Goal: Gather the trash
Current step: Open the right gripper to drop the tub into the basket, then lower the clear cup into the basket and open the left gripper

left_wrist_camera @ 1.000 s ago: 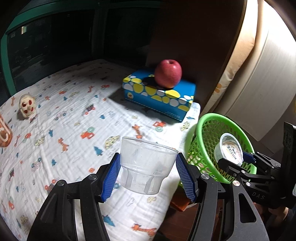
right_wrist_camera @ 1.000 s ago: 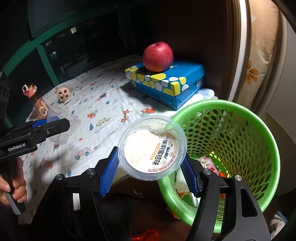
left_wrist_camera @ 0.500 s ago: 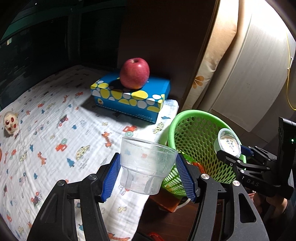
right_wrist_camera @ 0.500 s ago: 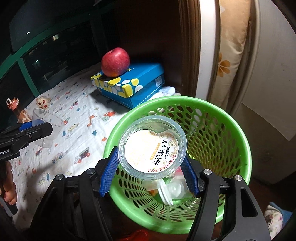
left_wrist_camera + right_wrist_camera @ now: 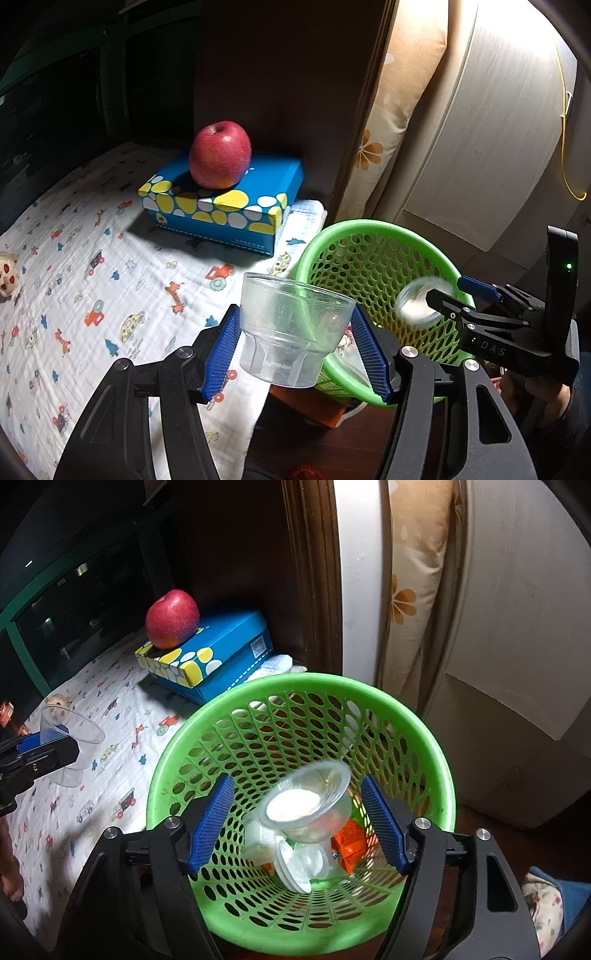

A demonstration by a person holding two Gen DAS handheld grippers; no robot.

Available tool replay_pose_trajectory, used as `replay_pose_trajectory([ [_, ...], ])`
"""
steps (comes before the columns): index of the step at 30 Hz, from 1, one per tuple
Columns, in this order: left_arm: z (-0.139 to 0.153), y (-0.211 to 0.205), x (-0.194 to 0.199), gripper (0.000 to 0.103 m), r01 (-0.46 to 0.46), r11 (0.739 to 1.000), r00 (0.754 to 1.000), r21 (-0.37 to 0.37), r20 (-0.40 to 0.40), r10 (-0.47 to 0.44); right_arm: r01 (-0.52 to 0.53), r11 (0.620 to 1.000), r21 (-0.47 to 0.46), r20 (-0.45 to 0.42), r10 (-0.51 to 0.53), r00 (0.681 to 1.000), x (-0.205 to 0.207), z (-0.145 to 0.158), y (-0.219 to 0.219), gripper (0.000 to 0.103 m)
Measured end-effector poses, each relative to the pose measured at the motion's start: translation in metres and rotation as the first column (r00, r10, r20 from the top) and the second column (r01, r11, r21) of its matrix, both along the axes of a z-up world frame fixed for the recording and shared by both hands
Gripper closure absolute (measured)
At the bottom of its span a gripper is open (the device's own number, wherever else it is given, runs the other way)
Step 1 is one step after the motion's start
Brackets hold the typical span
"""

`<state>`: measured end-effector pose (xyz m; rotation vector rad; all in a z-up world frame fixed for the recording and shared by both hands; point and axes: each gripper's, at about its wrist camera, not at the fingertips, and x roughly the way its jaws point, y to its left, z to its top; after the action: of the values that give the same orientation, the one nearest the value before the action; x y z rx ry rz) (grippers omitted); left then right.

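My left gripper [image 5: 295, 332] is shut on a clear plastic cup [image 5: 291, 332], held upright beside the green mesh basket [image 5: 369, 240]. My right gripper [image 5: 299, 819] hangs over the green basket [image 5: 424, 738] with its jaws opening. A clear pudding cup [image 5: 306, 805] tumbles, blurred, between the blue pads without touching them. In the left wrist view the same pudding cup [image 5: 415, 306] blurs beside the right gripper [image 5: 454, 299]. The basket holds other clear cups [image 5: 299, 864] and an orange packet [image 5: 351, 845]. The left gripper [image 5: 33, 749] with its clear cup [image 5: 70, 734] shows at the left.
A red apple [image 5: 219, 155] rests on a blue spotted tissue box [image 5: 221, 206] at the back of the patterned cloth [image 5: 92, 277]. A small toy [image 5: 7, 273] lies far left. A floral cushion [image 5: 391, 122] and pale cabinet [image 5: 480, 129] stand behind the basket.
Both grippers have moved right toward the basket. The right jaws have spread and let go of the pudding cup, which now falls into the basket. The left still holds its cup.
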<state>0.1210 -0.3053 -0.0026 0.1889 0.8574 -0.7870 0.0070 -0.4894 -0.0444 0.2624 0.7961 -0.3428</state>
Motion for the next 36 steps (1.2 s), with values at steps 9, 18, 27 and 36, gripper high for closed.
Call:
replay_pose_trajectory([
  [9,-0.003,-0.032,-0.007,0.044,0.054,0.999,0.998,0.002,-0.018,-0.054,0.022,1.000,0.002,0.021,-0.022,1.000,-0.022,0.008,-0.011,0.031],
  [18,-0.013,-0.064,-0.013,0.043,0.094,0.995,0.995,0.016,-0.042,-0.093,0.031,1.000,0.003,0.044,-0.031,0.999,-0.040,0.014,-0.014,0.029],
  [27,-0.021,-0.080,-0.018,0.035,0.124,0.992,0.990,0.012,-0.072,-0.122,0.034,0.999,0.025,0.059,-0.035,0.998,-0.053,0.015,-0.011,0.027],
  [36,-0.017,-0.068,-0.019,0.034,0.103,0.995,0.992,-0.005,-0.067,-0.103,0.021,0.999,0.038,0.062,-0.024,0.998,-0.055,0.015,-0.003,0.027],
])
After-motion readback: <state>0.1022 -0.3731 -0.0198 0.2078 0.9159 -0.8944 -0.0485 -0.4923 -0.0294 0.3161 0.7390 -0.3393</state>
